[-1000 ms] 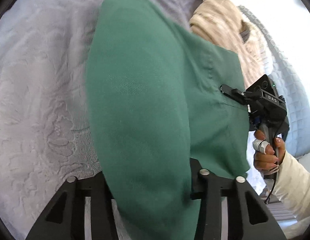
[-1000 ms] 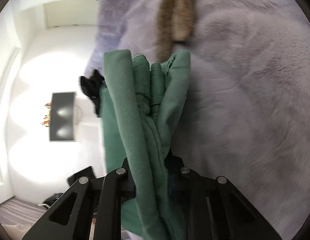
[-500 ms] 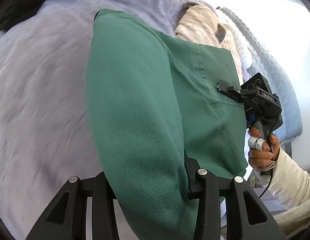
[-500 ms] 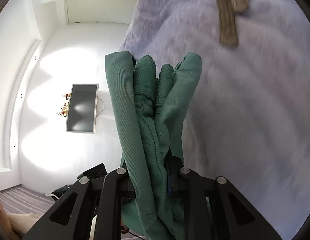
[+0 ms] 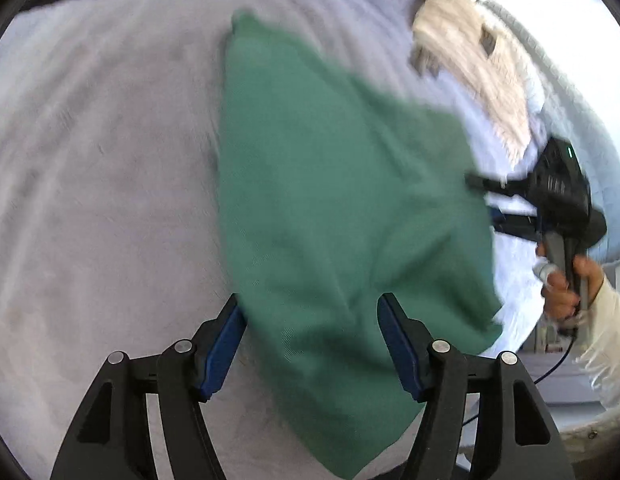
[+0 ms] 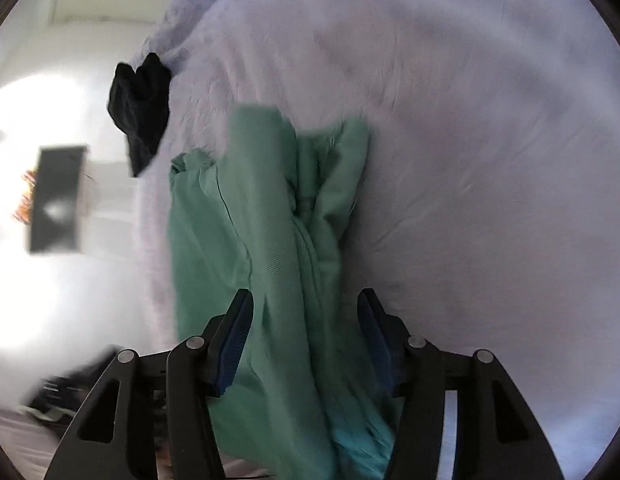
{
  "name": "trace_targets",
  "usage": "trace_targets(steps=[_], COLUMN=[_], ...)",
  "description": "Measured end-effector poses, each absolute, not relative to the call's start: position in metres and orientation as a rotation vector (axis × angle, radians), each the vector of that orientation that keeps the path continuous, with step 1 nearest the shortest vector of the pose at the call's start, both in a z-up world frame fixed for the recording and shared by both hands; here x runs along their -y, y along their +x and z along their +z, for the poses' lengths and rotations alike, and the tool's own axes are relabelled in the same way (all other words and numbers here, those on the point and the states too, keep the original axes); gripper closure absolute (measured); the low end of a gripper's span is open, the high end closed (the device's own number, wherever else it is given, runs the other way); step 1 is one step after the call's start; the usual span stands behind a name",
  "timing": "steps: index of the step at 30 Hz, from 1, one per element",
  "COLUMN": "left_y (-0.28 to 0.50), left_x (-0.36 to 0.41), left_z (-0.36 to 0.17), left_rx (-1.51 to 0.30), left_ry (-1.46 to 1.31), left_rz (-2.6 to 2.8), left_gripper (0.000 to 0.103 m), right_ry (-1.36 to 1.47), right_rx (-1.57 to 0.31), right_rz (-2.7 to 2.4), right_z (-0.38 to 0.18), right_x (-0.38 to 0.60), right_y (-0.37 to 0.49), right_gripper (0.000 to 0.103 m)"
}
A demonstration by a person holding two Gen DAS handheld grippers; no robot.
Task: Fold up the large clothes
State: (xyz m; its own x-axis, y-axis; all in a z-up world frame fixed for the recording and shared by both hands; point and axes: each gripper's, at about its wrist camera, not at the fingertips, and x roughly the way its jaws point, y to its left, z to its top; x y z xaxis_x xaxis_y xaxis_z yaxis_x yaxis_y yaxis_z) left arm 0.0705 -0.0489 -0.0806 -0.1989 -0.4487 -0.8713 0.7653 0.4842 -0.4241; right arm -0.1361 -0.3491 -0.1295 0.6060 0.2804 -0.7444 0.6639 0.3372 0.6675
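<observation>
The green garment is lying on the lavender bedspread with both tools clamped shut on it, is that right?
Not quite. Both wrist views show the tools open: the left tool and right tool have their blue pads spread apart on either side of the green garment, which does lie on the lavender bedspread.

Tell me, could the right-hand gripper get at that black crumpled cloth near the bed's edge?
Probably yes: the right gripper stands open, and the black crumpled cloth lies uncovered ahead on the pale bedspread. Only the green garment between its fingers intervenes.
</observation>
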Motion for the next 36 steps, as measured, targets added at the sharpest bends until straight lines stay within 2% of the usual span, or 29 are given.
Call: trace_targets(steps=[3,5,6,10,15,17,25,29,30,31,32,36], left_y=[0.094,0.108,0.112,0.105,0.093,0.09,0.057,0.029,0.022,0.019,0.017,0.021], left_x=[0.053,0.069,0.077,0.109,0.124,0.129,0.081,0.049,0.041,0.035,0.028,0.023], left_z=[-0.064,-0.066,-0.071,-0.098,-0.111,-0.106,-0.071,-0.087,-0.095,-0.099,-0.103,-0.105], left_rx=[-1.266,-1.242,-1.241,-1.238,-1.24,-1.235,-1.225,-1.29,-1.3,-1.296,-1.282,-1.314], left_ry=[0.272,0.265,0.261,0.31,0.347,0.376,0.473,0.555,0.559,0.554,0.544,0.501], left_rz=[-1.076,-1.036,-1.02,-1.0,-0.986,-0.984,-1.034,-1.032,-1.026,-1.015,-0.991,-0.969], left_gripper=[0.035,0.035,0.035,0.035,0.034,0.034,0.035,0.034,0.033,0.023,0.019,0.019], right_ry=[1.108,1.09,1.085,0.956,1.055,1.062,1.098,1.068,1.063,1.062,1.066,1.075], right_rx=[-0.91,-0.918,-0.942,-1.008,-1.035,-1.03,-1.013,-1.033,-1.033,-1.034,-1.032,-1.02], right_rz=[-0.381,-0.367,-0.357,-0.422,-0.424,-0.42,-0.458,-0.491,-0.493,-0.493,-0.486,-0.411], right_z=[-0.097,-0.094,-0.097,-0.108,-0.153,-0.155,-0.128,-0.106,-0.101,-0.097,-0.092,-0.074], right_x=[0.354,0.358,0.357,0.362,0.38,0.379,0.374,0.357,0.353,0.348,0.341,0.309], right_y=[-0.136,-0.124,-0.114,-0.096,-0.117,-0.122,-0.145,-0.162,-0.17,-0.172,-0.174,-0.185], right_gripper=[0.047,0.074,0.1,0.1,0.101,0.101,0.099,0.099,0.099,0.099,0.099,0.099])
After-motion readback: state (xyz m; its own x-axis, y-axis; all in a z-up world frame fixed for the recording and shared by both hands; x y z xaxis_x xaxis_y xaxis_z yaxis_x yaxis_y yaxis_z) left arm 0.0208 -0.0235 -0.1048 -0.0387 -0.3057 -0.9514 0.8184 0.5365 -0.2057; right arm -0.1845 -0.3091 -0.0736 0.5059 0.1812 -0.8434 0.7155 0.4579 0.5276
